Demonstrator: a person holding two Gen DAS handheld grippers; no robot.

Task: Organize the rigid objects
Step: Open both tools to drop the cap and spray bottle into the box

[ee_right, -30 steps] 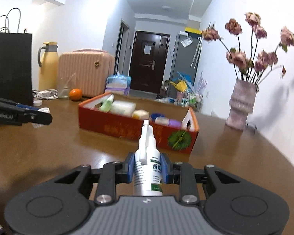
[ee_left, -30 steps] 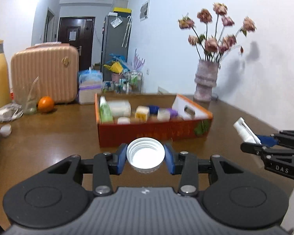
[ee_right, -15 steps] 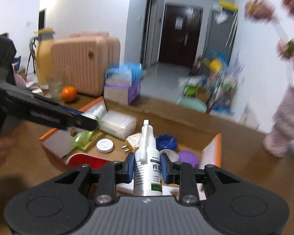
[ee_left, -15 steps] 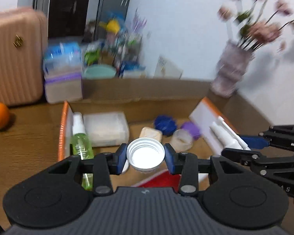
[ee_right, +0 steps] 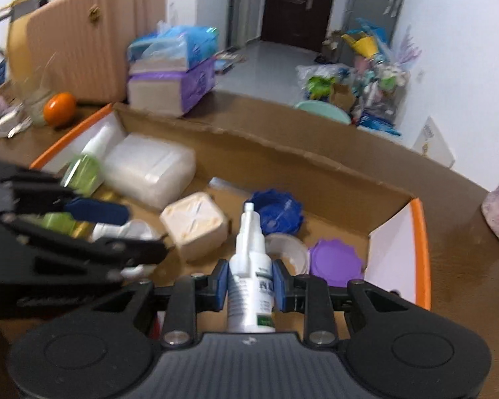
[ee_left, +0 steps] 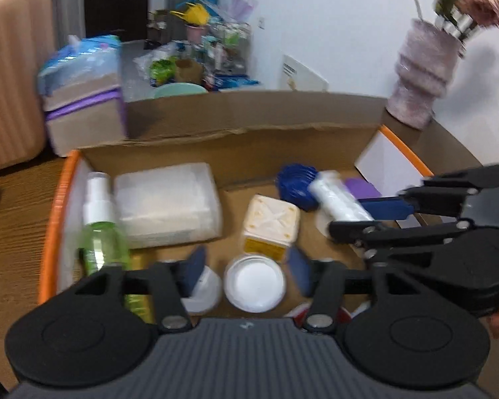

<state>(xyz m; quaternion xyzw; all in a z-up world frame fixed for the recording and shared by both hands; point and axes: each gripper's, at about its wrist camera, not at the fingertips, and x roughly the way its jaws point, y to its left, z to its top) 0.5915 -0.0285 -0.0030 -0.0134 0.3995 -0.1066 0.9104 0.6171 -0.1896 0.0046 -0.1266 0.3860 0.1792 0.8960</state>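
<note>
— White plastic, both pieces? Where are they?

— Yes. The white lid lies between the left gripper pads with gaps either side, jaws spread, apparently let go inside the cardboard box. The right gripper is clamped on the white spray bottle, nozzle pointing forward, over the box's right end.

— Why there?

— Probably the free floor near the purple lid and blue lid; the left end is taken by the green bottle and clear container.
</note>
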